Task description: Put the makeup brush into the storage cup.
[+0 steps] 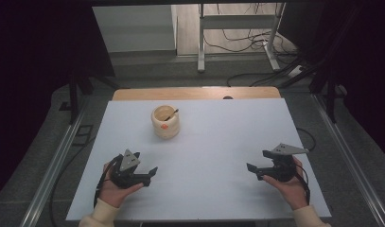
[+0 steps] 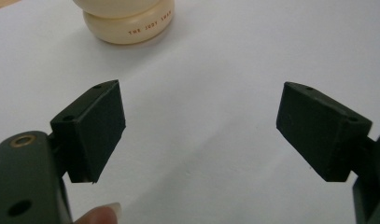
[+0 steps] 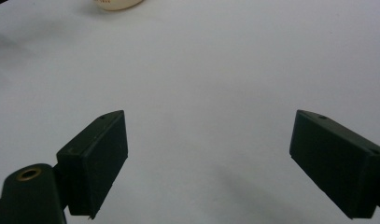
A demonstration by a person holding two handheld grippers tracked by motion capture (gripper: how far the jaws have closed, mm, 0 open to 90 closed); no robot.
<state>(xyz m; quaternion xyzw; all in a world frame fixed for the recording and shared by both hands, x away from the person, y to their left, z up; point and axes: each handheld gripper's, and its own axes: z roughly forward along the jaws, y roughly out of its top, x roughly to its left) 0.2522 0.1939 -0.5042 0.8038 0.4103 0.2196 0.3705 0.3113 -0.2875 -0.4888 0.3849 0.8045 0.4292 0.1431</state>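
A cream round pot stands on the white table left of centre toward the back, with a thin dark stick leaning inside it and a small orange mark on its front. My left gripper rests open near the front left, held in a hand, well short of the pot. In the left gripper view the pot's base with small printed letters sits ahead beyond the open gripper. My right gripper is open at the front right. In the right gripper view its jaws stand wide apart and the pot's bottom edge is far ahead.
A wooden strip runs along the table's far edge. Beyond it stand metal desk legs and loose cables on the floor. Metal rails flank both sides of the table.
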